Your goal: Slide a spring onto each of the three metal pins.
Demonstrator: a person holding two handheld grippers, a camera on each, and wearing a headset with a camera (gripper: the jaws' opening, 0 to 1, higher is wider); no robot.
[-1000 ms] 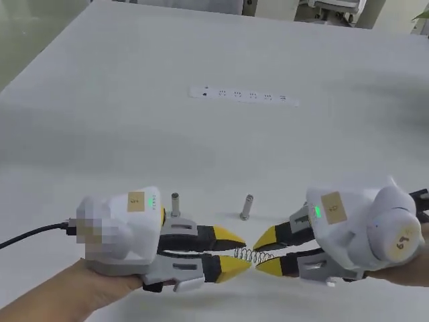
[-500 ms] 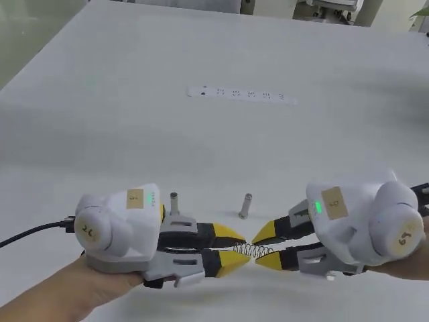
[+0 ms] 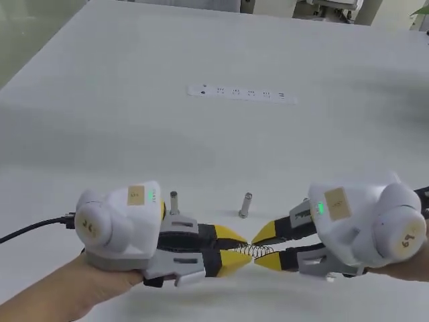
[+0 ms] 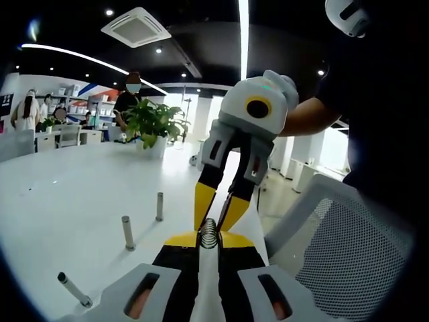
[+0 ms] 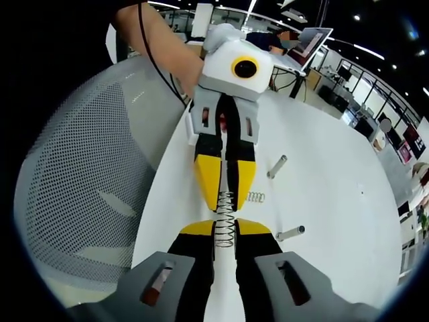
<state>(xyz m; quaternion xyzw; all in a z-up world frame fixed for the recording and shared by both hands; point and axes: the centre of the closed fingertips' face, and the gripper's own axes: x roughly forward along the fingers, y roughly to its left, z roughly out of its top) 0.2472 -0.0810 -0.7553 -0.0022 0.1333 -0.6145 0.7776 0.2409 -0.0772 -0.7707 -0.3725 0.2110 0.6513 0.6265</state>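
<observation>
A small coil spring (image 3: 252, 251) hangs just above the white table, stretched between my two grippers. My left gripper (image 3: 242, 248) is shut on its left end, and my right gripper (image 3: 259, 247) is shut on its right end. In the left gripper view the spring (image 4: 210, 231) sits in my jaws, with the right gripper (image 4: 218, 213) meeting it head-on. Two upright metal pins (image 3: 174, 201) (image 3: 245, 204) stand just behind the grippers. The left gripper view shows three pins (image 4: 159, 206) (image 4: 127, 232) (image 4: 71, 290). A second spring (image 5: 255, 196) lies on the table near a pin (image 5: 277, 166).
A white power strip (image 3: 241, 94) lies far back on the table (image 3: 120, 134). A mesh office chair (image 5: 80, 168) stands below the table's near edge. People and a potted plant (image 4: 154, 124) are in the room beyond.
Both grippers have lifted slightly and stayed tip to tip, with the spring still between them. The pins have not moved.
</observation>
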